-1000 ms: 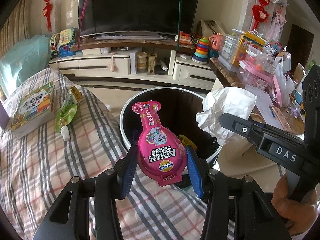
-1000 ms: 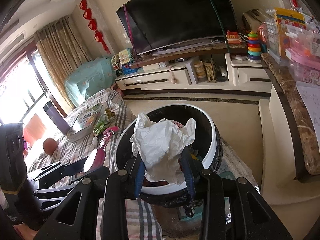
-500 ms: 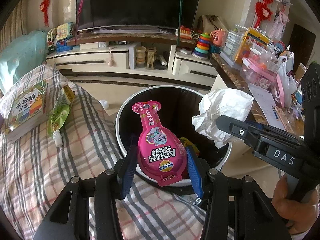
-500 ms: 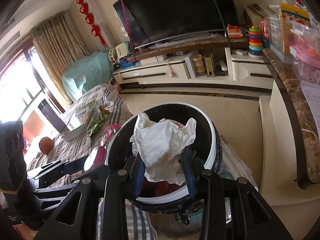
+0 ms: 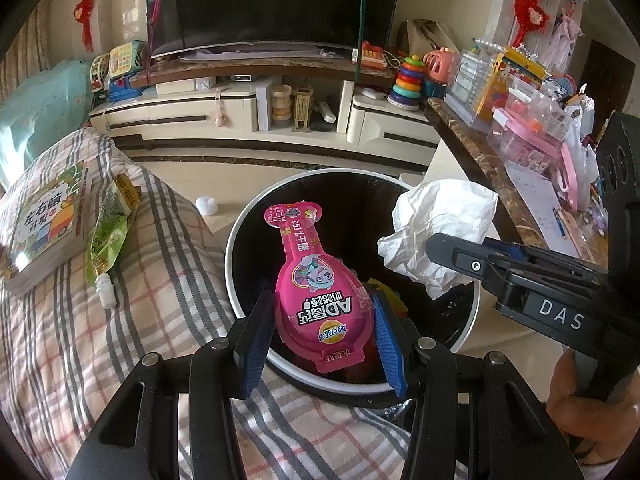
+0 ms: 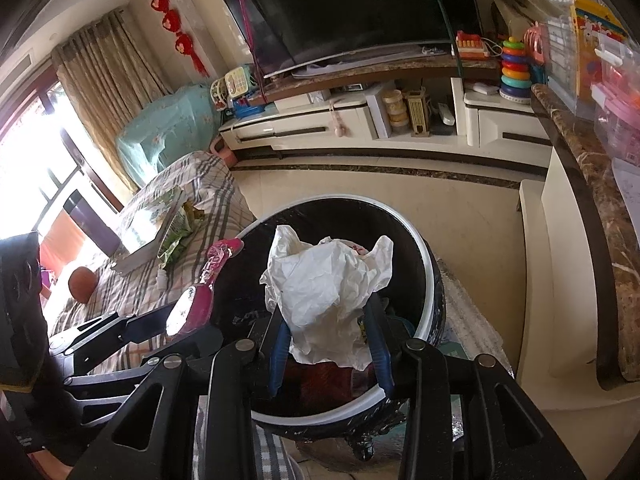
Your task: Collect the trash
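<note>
Left wrist view, bottom centre: left gripper point(image 5: 322, 320) had its blue-padded fingers point(image 5: 256, 342) clamped on the wide lower end of a pink snack wrapper point(image 5: 316, 280). The wrapper stood nearly upright, its narrow neck pointing to mid-frame, over the open mouth of the trash bin point(image 5: 240, 248).

Right wrist view, bottom centre: right gripper point(image 6: 330, 340) had its fingers point(image 6: 378, 348) closed on a crumpled white paper wad point(image 6: 324, 288), also held above the bin point(image 6: 430, 280). In the left wrist view the same wad point(image 5: 440, 236) appeared at centre right, over the bin's right rim, pinched by the right gripper point(image 5: 452, 254) entering from the right edge; a hand point(image 5: 580, 392) showed at lower right on its handle.

Bin: round, white rim, black liner, some coloured scraps visible inside. It stood on the floor just beside a plaid-covered bed point(image 5: 120, 320) filling the lower left.

On the bed, left of frame: a green snack packet point(image 5: 108, 232) with a small white bottle point(image 5: 106, 290) at its near end, and a children's book point(image 5: 44, 228) just left of the packet. A small white ball point(image 5: 206, 205) lay on the floor beyond the bed's edge.

Far, upper frame: TV cabinet point(image 5: 240, 116) with a dark television point(image 5: 272, 0) above; a stacking-ring toy point(image 5: 406, 80) at upper right.
</note>
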The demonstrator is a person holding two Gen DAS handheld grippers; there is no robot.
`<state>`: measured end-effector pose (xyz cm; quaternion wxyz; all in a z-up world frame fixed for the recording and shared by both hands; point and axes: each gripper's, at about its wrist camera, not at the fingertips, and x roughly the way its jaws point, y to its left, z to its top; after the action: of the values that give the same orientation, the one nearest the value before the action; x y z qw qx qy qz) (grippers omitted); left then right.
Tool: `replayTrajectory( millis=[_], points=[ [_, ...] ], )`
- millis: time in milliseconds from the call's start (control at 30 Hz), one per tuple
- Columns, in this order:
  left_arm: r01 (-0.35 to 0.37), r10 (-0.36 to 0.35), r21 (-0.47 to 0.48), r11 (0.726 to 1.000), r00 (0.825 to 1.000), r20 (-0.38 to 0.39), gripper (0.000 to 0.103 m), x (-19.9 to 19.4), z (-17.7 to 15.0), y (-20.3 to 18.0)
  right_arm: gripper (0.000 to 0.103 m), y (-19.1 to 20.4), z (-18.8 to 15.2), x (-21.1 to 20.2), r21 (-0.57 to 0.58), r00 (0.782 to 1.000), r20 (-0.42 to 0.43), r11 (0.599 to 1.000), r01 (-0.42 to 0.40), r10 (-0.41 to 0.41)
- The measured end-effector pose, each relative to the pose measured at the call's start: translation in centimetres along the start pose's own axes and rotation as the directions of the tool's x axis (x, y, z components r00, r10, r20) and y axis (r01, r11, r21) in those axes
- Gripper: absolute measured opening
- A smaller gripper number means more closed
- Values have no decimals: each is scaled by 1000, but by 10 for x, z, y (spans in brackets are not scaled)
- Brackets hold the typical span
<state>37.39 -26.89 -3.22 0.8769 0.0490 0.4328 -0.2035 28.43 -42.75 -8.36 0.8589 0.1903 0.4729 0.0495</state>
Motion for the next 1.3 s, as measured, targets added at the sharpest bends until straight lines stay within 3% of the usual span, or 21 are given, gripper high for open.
replayTrajectory(
  millis=[667, 800, 933, 1100, 1300],
  points=[
    [1, -1, -5, 1000, 999, -35, 49, 13, 11, -1, 38, -9, 9, 8, 20, 1000, -19, 1000, 7, -6],
    [-6, 5, -9, 1000, 1000, -28, 56, 10, 13, 0, 45, -11, 12, 7, 29, 1000, -18, 1000, -4, 4],
    [-15, 15, -12, 1000, 1000, -22, 59, 6, 10, 2, 59, -13, 11, 6, 45, 1000, -12, 999, -16, 16],
    [-11, 11, -24, 1000, 1000, -28, 60, 0, 5, 6, 59, -14, 10, 1, 63, 1000, 0, 998, -26, 26],
    [-15, 14, -55, 998, 1000, -11, 66, -21, -12, 14, 68, -7, 5, -13, 73, 999, 23, 996, -48, 46]
  ],
)
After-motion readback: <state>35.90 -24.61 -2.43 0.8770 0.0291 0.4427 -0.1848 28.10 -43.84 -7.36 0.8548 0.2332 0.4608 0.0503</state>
